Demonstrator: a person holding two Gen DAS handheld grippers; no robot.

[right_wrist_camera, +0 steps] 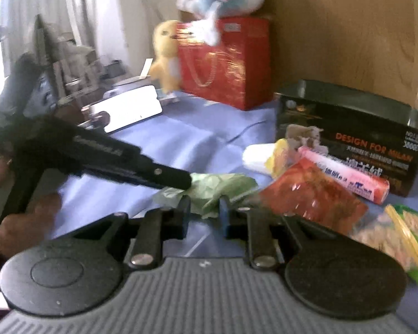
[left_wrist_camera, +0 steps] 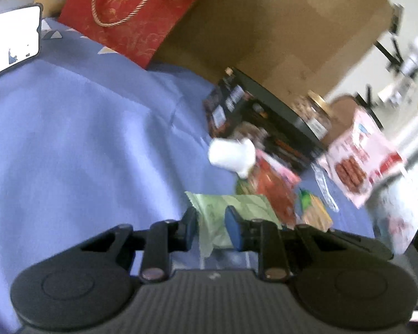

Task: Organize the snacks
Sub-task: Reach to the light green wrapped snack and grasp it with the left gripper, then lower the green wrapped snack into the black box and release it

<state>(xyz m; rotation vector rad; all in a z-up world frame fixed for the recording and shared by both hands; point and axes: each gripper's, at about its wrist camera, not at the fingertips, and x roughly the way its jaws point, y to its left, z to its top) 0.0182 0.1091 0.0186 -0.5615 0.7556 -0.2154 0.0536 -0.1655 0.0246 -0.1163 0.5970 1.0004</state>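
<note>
Your left gripper (left_wrist_camera: pixel 210 229) has its jaws narrow around the pale green snack packet (left_wrist_camera: pixel 231 211), which lies on the blue cloth of the tabletop (left_wrist_camera: pixel 83 139) just in front of the other snacks. Your right gripper (right_wrist_camera: pixel 203 214) also comes to this same packet (right_wrist_camera: pixel 217 186), its jaws at a narrow gap with the crumpled edge between them; I cannot tell for sure whether either one really presses the wrapper. The danger, I think, is that both grippers pull one thin packet in different directions, so it may tear or slip out. The red packet (right_wrist_camera: pixel 312 194) and the pink roll (right_wrist_camera: pixel 345 175) are touching or very near the green one, and a fast lift may drag them along. The black box (right_wrist_camera: pixel 348 139) stands close behind, so a wide swing may hit it.
</note>
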